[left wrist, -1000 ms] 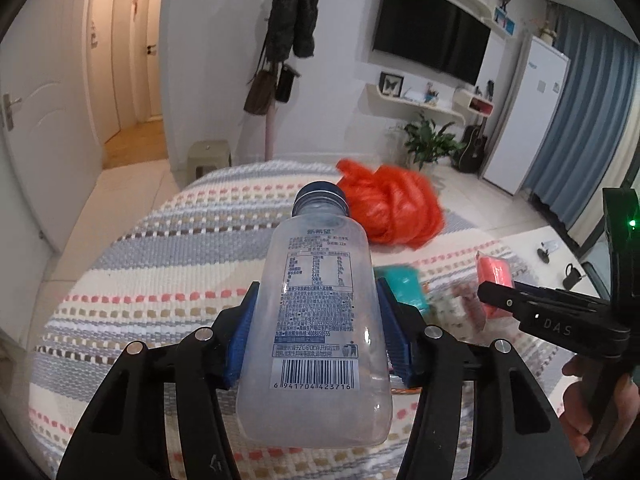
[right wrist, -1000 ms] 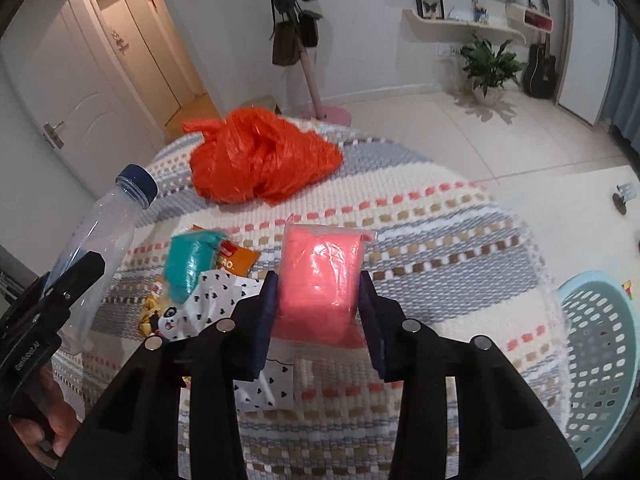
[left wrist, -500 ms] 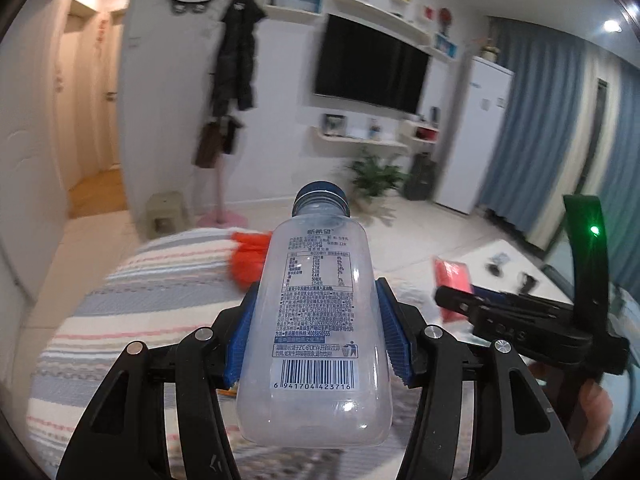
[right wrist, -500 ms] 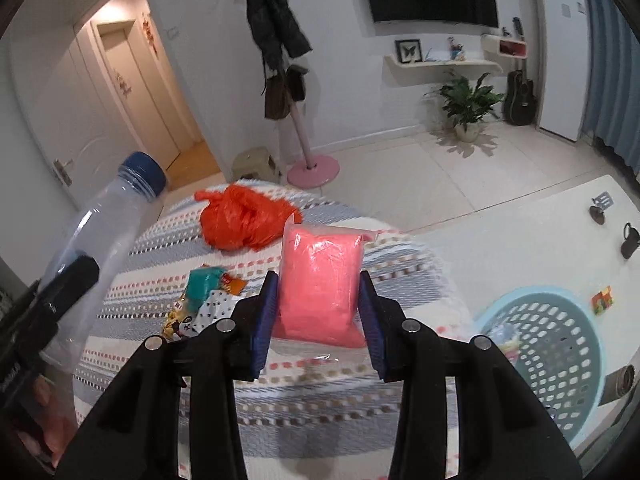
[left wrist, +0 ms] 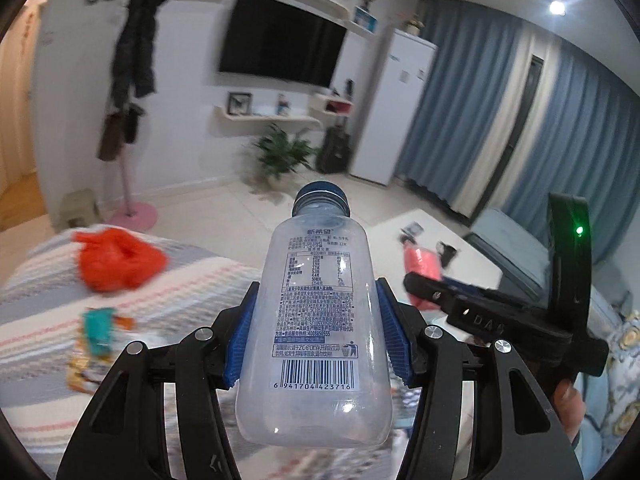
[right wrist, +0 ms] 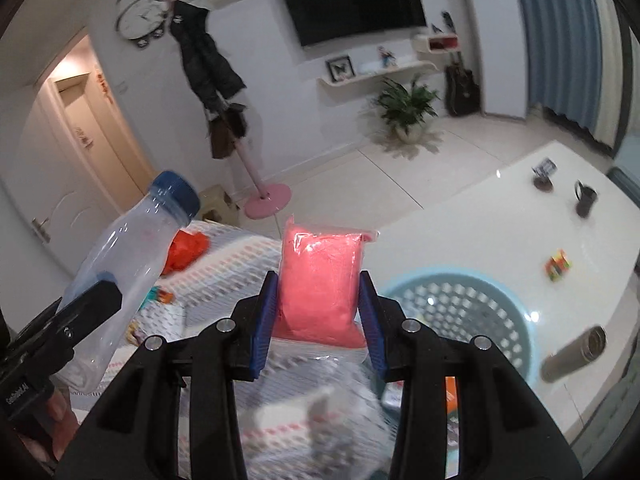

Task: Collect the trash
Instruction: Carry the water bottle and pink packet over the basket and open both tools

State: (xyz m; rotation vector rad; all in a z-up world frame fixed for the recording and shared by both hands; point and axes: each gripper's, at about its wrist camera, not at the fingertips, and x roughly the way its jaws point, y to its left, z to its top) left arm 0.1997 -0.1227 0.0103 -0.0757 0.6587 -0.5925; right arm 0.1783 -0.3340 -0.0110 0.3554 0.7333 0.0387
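My left gripper is shut on a clear plastic bottle with a blue cap, held upright above the striped bed; the bottle also shows in the right wrist view. My right gripper is shut on a pink plastic packet, which also shows in the left wrist view. A light blue perforated basket sits just right of the right gripper. An orange plastic bag and several small wrappers lie on the striped bedspread.
A white low table holds a black mug, a small colourful toy and a metal flask. A coat stand, a potted plant and blue curtains stand further off.
Both grippers have swung to the right and up with their loads. The bed has slid to the left of view and the blue basket now lies close beside the right gripper.
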